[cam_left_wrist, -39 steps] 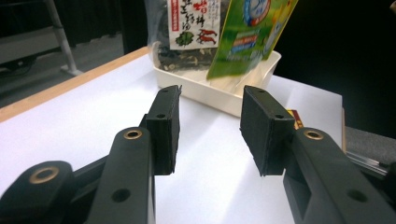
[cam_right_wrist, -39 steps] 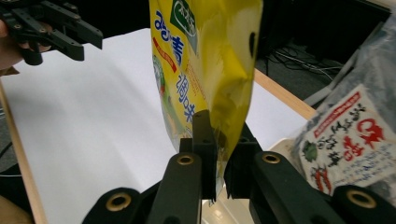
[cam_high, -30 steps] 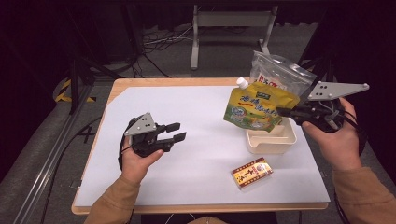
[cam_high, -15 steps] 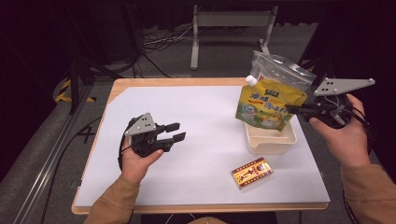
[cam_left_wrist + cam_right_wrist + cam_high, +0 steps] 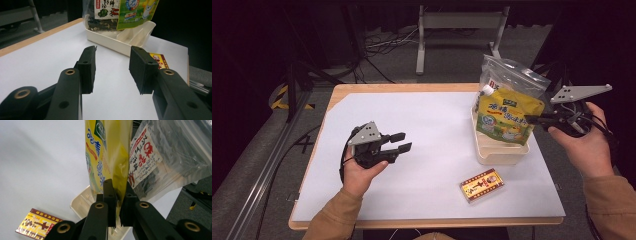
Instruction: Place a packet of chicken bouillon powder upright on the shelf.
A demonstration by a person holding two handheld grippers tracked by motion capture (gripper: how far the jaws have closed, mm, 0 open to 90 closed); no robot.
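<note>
Black jaws (brass rivets), tan sleeves.

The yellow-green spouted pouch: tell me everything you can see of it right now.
The yellow-green pouch is a soft, glossy stand-up bag with blue and green print and a white capped spout at its top left corner. It hangs roughly upright over the cream tray, its lower edge inside or just above it; which, I cannot tell. The right gripper is shut on its side edge, creasing the film. Just behind it stands a clear bag of dark dried food, in the tray.
</note>
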